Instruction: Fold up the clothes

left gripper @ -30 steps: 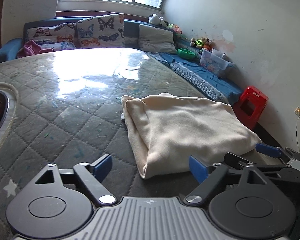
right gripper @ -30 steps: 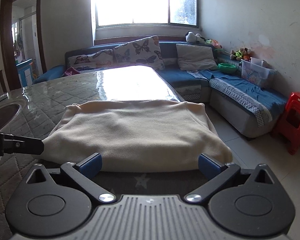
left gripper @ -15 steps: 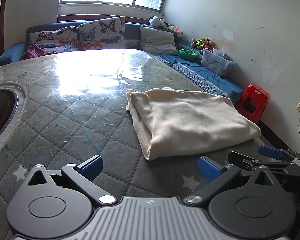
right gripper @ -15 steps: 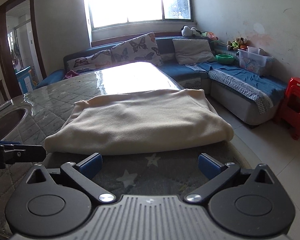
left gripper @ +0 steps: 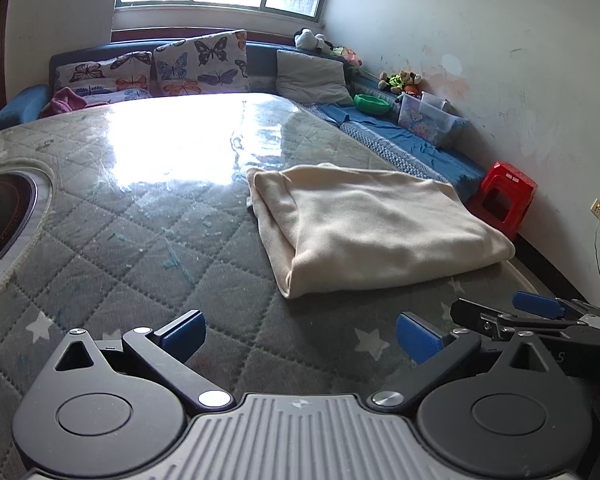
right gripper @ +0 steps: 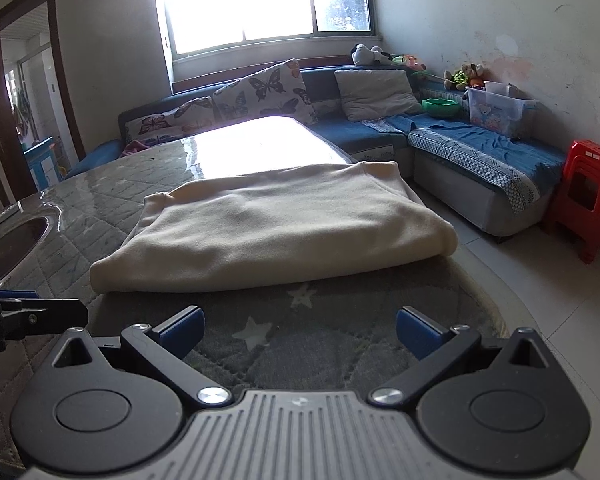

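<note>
Ahead of you a quilted grey tabletop (left gripper: pixel 140 240) with pale stars shines under glare from a wide window (right gripper: pixel 260 0). You have a round dark inset (left gripper: pixel 0 216) at the tabletop's left edge. Beyond it a blue corner sofa (right gripper: pixel 480 148) carries butterfly cushions (left gripper: pixel 200 64), a grey cushion (right gripper: pixel 374 92), a green bowl (right gripper: pixel 440 107), a clear storage box (right gripper: pixel 500 108) and soft toys (right gripper: pixel 464 76). A red plastic stool (right gripper: pixel 584 196) stands on the tiled floor by the marked white wall (left gripper: pixel 500 60). An open doorway (right gripper: pixel 24 120) lies to your left.
</note>
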Motion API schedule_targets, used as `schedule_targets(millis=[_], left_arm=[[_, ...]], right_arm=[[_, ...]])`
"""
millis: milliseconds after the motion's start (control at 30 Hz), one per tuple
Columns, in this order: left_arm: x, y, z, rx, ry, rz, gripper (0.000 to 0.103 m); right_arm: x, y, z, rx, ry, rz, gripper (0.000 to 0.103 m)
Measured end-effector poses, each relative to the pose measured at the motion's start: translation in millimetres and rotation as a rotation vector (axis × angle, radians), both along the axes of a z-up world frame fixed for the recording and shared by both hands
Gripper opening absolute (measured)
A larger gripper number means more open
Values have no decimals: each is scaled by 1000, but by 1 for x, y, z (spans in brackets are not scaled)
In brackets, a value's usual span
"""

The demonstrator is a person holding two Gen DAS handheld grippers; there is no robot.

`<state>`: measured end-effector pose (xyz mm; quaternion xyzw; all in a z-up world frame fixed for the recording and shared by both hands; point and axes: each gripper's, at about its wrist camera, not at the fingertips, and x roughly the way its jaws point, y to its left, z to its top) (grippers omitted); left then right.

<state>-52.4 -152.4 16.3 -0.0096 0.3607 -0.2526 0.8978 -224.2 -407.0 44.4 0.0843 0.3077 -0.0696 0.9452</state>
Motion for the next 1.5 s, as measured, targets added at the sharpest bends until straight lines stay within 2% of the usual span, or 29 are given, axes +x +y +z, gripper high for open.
schedule_targets(millis=[333,733,1500], left_arm=[[-10,-2,-2,17,-9,-9,103],[-21,3,-5,21,-17,0,103],[-55,0,2,37,-86,-20,103]], right_arm=[[-11,2,-3,10,-7,-18,103],[-22,10,-1,-26,-23,-26,103],[-59,16,5,-29,-91,-48,103]])
